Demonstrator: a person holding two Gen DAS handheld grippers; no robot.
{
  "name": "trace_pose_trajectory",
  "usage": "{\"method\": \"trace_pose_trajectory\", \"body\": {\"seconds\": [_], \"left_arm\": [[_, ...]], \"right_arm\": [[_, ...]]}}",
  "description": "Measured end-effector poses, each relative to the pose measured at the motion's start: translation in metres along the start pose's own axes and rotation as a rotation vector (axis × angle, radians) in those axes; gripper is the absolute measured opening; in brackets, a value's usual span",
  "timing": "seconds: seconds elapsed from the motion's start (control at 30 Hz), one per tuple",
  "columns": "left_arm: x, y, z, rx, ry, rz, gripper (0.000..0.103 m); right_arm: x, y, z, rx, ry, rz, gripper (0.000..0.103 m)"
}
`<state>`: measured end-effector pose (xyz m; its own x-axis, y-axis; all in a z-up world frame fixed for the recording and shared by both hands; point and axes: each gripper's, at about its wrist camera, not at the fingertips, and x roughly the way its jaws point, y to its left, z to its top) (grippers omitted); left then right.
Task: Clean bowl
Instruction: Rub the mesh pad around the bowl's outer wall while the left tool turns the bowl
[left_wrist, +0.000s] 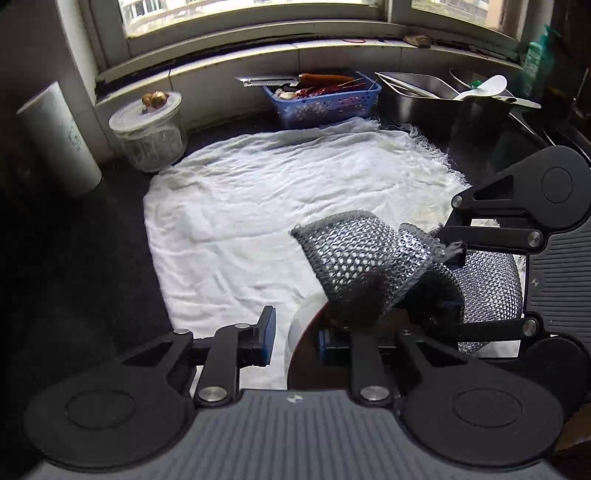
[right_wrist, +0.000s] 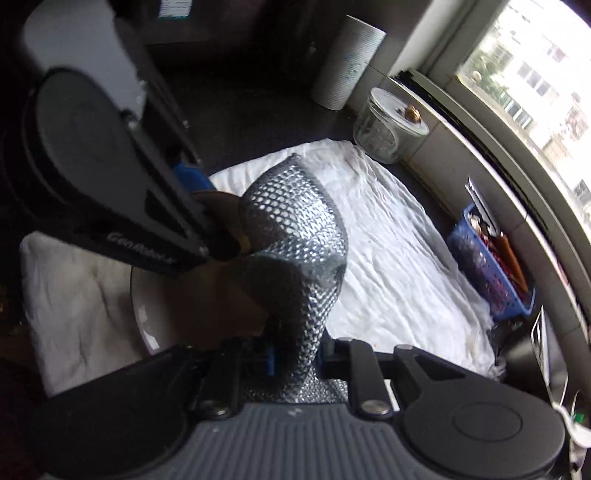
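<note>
Gripping the bowl (left_wrist: 299, 332) by its rim at six o'clock of the left wrist view, the left gripper (left_wrist: 293, 339) has its pads clamped on it; the right gripper (left_wrist: 452, 280) enters from three o'clock, clenched on a silver mesh scrubber (left_wrist: 354, 266) above a white cloth (left_wrist: 277, 177).

From the right wrist, the scrubber (right_wrist: 295, 236) rises from the right gripper (right_wrist: 295, 360) at six o'clock, draping onto the bowl (right_wrist: 146, 317) at eight o'clock, with the left gripper (right_wrist: 207, 206) at ten.

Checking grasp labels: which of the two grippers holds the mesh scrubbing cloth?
The right gripper: its fingers pinch the mesh scrubbing cloth. The left gripper clamps the bowl rim instead.
</note>
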<state>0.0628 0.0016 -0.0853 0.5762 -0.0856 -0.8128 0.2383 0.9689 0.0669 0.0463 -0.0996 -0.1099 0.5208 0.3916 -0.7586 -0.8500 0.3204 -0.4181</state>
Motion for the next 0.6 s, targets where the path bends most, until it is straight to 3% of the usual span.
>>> {"method": "trace_pose_trajectory", "body": {"seconds": [0.07, 0.27, 0.43, 0.6], "left_arm": [[0.0, 0.007, -0.001, -0.072, -0.006, -0.023, 0.012], [0.008, 0.046, -0.024, -0.408, 0.006, -0.142, 0.011], [0.013, 0.063, -0.041, -0.622, 0.015, -0.196, 0.011], [0.027, 0.077, -0.069, -0.908, 0.045, -0.333, 0.011]], "right_arm": [[-0.001, 0.0, 0.001, -0.004, 0.004, 0.005, 0.02], [0.016, -0.05, -0.022, 0.495, 0.029, 0.282, 0.022], [0.027, -0.057, -0.04, 0.781, 0.011, 0.389, 0.022], [0.035, -0.062, -0.061, 1.071, -0.023, 0.463, 0.022]]}}
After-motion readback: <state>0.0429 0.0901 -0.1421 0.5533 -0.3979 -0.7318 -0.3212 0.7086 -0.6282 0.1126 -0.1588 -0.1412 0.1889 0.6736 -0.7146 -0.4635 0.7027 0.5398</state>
